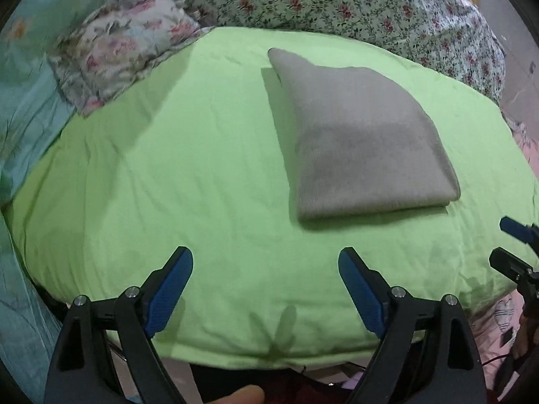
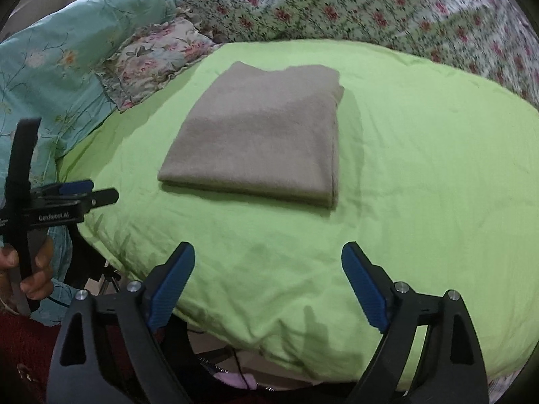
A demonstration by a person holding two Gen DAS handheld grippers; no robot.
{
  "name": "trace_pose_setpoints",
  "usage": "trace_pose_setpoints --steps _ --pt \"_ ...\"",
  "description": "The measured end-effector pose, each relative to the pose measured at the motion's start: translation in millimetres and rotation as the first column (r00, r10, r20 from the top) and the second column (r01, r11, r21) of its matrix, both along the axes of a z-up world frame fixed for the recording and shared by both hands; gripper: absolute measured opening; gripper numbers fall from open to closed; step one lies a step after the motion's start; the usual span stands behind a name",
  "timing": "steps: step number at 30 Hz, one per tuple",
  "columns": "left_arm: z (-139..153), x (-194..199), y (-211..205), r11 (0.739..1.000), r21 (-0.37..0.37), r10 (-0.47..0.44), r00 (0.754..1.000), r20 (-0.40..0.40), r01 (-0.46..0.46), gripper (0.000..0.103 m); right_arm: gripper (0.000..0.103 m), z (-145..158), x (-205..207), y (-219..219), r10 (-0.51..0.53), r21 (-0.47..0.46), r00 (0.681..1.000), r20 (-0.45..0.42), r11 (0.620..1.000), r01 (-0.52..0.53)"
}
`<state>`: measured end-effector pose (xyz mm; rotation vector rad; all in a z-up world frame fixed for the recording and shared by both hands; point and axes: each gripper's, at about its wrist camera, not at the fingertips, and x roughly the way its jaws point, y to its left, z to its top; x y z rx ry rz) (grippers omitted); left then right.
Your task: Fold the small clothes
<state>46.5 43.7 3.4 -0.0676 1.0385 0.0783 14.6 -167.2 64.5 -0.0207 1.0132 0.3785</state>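
Observation:
A grey-beige cloth [image 1: 357,141] lies folded into a neat rectangle on the lime-green sheet [image 1: 188,175]; it also shows in the right wrist view [image 2: 259,138]. My left gripper [image 1: 266,266] is open and empty, held back from the cloth near the sheet's front edge. My right gripper [image 2: 268,262] is open and empty too, in front of the cloth. The left gripper shows from the side at the left of the right wrist view [image 2: 91,192], and the right gripper's fingers [image 1: 515,235] show at the right edge of the left wrist view.
A floral pillow [image 1: 124,54] lies at the back left, beside a teal blanket [image 2: 60,54]. A flowered quilt [image 1: 337,0] runs along the back. The sheet's front edge [image 2: 269,353] drops to cables and clutter below.

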Motion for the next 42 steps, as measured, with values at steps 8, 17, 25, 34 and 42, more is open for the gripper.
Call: trace_pose_setpoints --steps 8,17,25,34,42 --pt "-4.8 26.0 -16.7 0.996 0.071 -0.049 0.999 -0.022 0.05 0.089 0.09 -7.6 34.0 13.4 0.019 -0.048 1.0 -0.016 0.999 -0.02" --pt "-3.6 37.7 -16.3 0.99 0.128 -0.06 0.997 -0.047 0.066 0.089 0.09 -12.5 53.8 13.3 0.024 -0.069 0.998 -0.066 0.997 -0.029" --pt "-1.9 58.7 -15.9 0.986 0.147 -0.072 0.995 -0.075 0.083 0.089 0.09 -5.0 71.3 9.1 0.021 -0.05 0.997 -0.075 0.998 -0.025" --pt "2.3 74.0 -21.1 0.98 0.166 -0.098 0.992 -0.081 0.11 0.089 0.09 1.2 88.1 10.8 0.042 -0.043 0.995 -0.089 0.998 -0.046" --pt "2.4 84.8 -23.5 0.982 0.146 -0.105 0.991 -0.088 0.117 0.089 0.091 5.7 101.6 13.5 0.044 -0.033 0.994 -0.102 0.998 -0.047"
